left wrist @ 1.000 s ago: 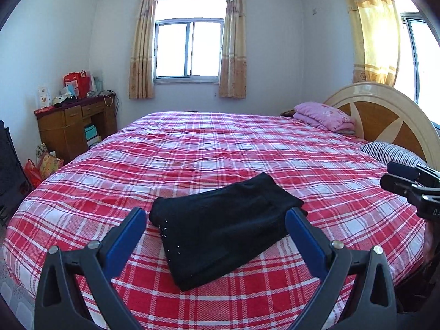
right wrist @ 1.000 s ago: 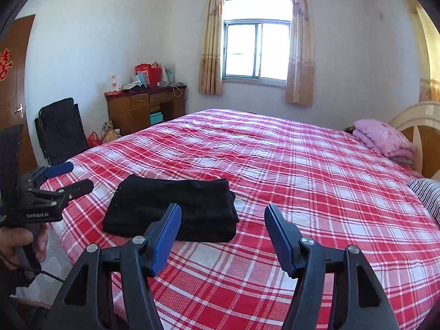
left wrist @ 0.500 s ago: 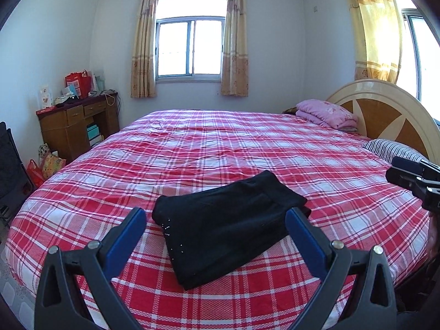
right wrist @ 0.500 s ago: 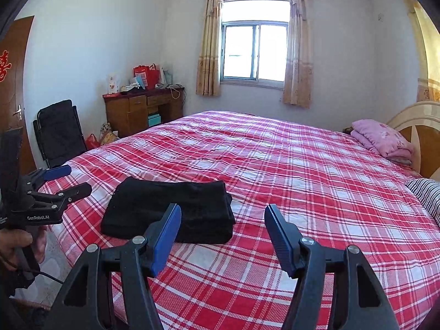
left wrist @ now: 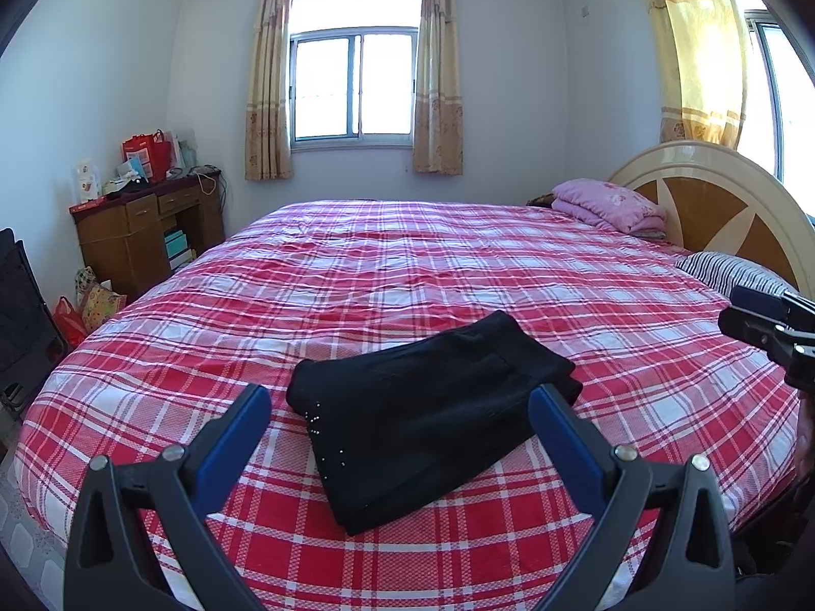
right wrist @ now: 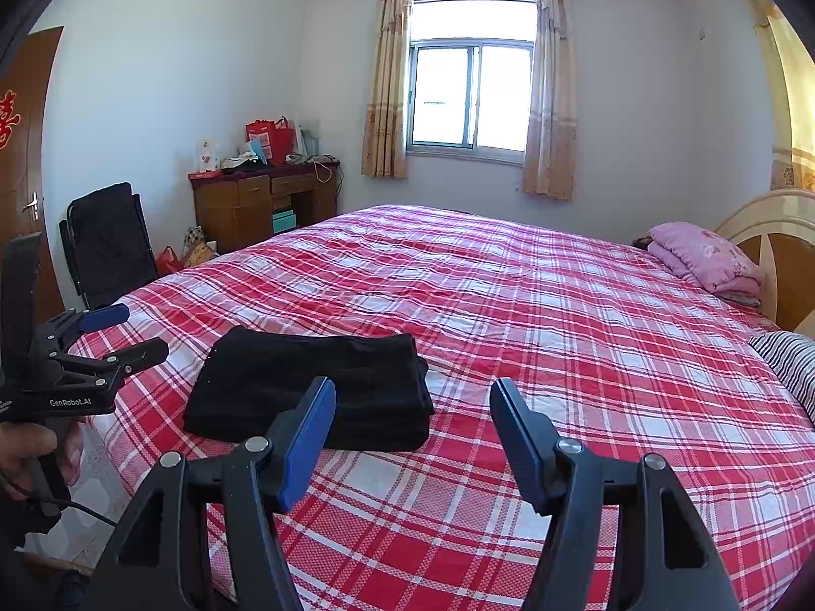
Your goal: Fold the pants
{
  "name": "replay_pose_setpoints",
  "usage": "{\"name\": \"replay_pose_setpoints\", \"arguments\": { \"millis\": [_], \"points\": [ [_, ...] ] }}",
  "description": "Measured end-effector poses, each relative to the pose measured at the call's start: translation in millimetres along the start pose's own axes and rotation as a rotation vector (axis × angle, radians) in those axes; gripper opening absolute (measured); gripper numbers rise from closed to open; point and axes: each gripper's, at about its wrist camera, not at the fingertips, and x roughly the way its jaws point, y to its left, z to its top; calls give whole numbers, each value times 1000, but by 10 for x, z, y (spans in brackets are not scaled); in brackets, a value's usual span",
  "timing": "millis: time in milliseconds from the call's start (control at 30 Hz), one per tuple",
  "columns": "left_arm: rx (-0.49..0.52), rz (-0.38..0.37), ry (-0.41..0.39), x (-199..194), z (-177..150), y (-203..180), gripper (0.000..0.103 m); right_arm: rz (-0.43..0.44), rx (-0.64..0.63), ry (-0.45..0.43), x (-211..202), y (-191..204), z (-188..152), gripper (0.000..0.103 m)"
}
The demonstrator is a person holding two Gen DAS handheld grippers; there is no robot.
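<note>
Plaid bedspread (left wrist: 407,275) — blk pants (left wrist: 423,417) folded rectangular.

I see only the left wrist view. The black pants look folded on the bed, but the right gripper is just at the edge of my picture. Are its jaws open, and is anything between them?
Observer: The right gripper has its jaws open with nothing between them. The pants lie on the bed, ahead and to its left, apart from it.
Operator: How does the fold look from that side?
Observer: The right wrist view shows the side edge: several flat layers stacked, no leg hanging loose.
Operator: And where is my left gripper?
Observer: The left gripper is near the bed's corner, left of the pants and apart from them. A hand holds its handle.
</note>
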Motion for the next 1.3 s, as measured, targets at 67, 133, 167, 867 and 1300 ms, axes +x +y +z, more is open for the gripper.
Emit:
{"name": "replay_pose_setpoints", "arguments": {
  "millis": [67, 133, 167, 867, 1300],
  "points": [
    [6, 4, 9, 10, -2, -8, 103, 0, 1, 2, 8, 3, -4, 65],
    [14, 8, 18, 23, -6, -15, 103, 0, 1, 3, 8, 3, 0, 65],
    [18, 12, 24, 29, -9, -22, 103, 0, 1, 3, 5, 1, 3, 65],
    [81, 83, -6, -42, 26, -107, 103, -8, -6, -7, -9, 16, 0, 65],
    [74, 97, -15, -31, -3, -63, 103, -8, -22, 0, 4, 47, -20, 65]
  ]
}}
